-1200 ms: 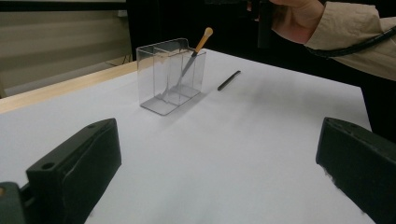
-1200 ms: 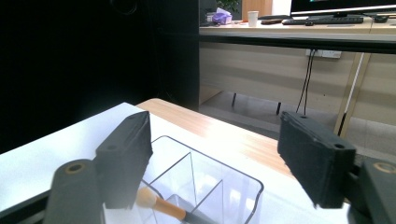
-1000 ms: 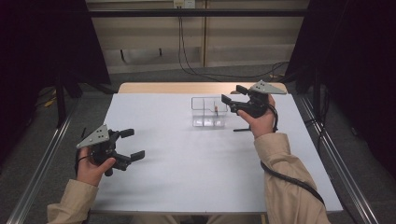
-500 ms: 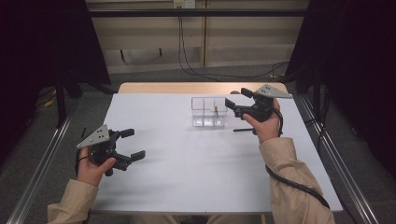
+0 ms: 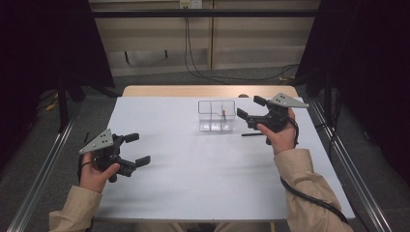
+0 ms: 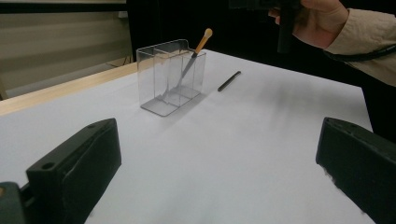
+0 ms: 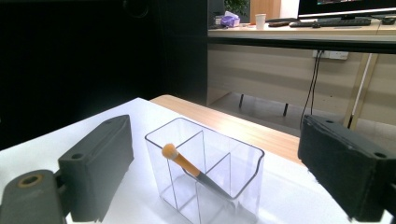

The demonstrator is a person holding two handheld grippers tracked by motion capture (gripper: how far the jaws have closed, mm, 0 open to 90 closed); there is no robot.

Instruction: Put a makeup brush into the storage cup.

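A clear, divided plastic holder (image 5: pixel 216 116) stands at the back middle of the white table (image 5: pixel 193 183). An orange-tipped brush (image 5: pixel 224 114) leans inside it, tip up. A thin black stick (image 5: pixel 253 134) lies on the table just right of the holder. My right gripper (image 5: pixel 249 107) hovers to the right of the holder, pointing at it. Its jaws have just been opening and stand wide with nothing gripped. In the right gripper view the holder (image 7: pixel 205 172) and brush (image 7: pixel 184 163) sit ahead of the jaws. My left gripper (image 5: pixel 139 149) rests open at the table's left, empty.
A bare wooden strip (image 5: pixel 208 91) runs along the table's far edge. Metal rails (image 5: pixel 43 169) flank both sides, and cables (image 5: pixel 193 58) trail on the floor behind. The left gripper view shows the holder (image 6: pixel 170 77), the stick (image 6: pixel 229 81) and the other hand (image 6: pixel 322 18).
The right gripper has drawn a little to the right, away from the holder, and its jaws stand wider. The left hand has not moved.
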